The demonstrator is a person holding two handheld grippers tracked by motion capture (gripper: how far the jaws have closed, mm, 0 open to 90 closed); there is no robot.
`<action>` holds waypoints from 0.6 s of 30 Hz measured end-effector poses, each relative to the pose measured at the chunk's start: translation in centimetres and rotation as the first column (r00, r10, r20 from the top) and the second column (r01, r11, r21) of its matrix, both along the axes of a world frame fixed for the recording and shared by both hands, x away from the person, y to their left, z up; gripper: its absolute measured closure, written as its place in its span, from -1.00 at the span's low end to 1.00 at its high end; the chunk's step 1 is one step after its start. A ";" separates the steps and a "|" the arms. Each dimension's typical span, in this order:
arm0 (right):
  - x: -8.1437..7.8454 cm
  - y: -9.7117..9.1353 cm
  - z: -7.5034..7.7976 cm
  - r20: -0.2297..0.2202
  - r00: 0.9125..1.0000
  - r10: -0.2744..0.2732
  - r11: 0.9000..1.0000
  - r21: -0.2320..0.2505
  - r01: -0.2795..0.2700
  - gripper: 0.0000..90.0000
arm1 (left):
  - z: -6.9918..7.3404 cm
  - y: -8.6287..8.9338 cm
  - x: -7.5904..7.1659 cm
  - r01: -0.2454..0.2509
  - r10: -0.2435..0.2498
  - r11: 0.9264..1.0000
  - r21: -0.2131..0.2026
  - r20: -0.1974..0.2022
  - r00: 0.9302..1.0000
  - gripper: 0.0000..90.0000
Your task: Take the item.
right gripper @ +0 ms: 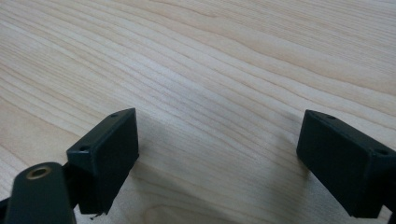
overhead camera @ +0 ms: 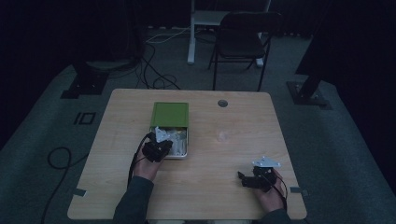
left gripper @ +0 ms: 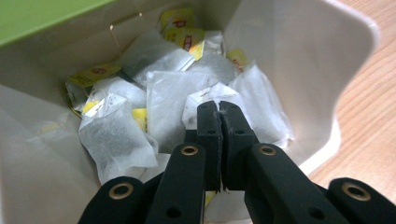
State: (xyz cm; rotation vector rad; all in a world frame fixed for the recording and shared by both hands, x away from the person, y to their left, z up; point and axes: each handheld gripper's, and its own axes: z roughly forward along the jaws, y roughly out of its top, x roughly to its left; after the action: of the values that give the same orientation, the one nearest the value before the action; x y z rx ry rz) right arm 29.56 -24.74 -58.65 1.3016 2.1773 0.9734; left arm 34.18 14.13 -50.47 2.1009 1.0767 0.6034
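Tea bags (left gripper: 163, 100) fill the white tin (left gripper: 299, 56) that sits left of centre on the bench (overhead camera: 224, 149), its green lid (overhead camera: 170, 114) slid toward the far side. My left claw (left gripper: 218, 109) is down inside the tin with its jaws pressed together, a scrap of white bag paper pinched between the tips. I see tin walls close on both sides. My right claw (right gripper: 217, 135) rests low over bare wood near the front right corner, jaws wide apart, with open bench all around it.
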 end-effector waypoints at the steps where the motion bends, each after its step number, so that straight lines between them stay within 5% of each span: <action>1: 0.0 0.0 0.0 0.000 1.000 0.000 1.000 0.000 0.000 -0.72 | 0.1 0.0 -0.1 0.005 -0.005 1.000 -0.003 0.004 1.000 0.97; 18: 0.0 0.0 0.0 0.000 1.000 0.000 1.000 0.000 0.000 -0.72 | 1.7 0.3 -1.8 0.101 -0.101 0.992 -0.074 0.005 0.995 0.98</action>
State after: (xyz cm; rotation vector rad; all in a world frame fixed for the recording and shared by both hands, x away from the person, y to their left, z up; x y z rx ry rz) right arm 29.56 -24.74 -58.65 1.3017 2.1767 0.9739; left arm 32.43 14.40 -48.78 2.0763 0.9710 0.5076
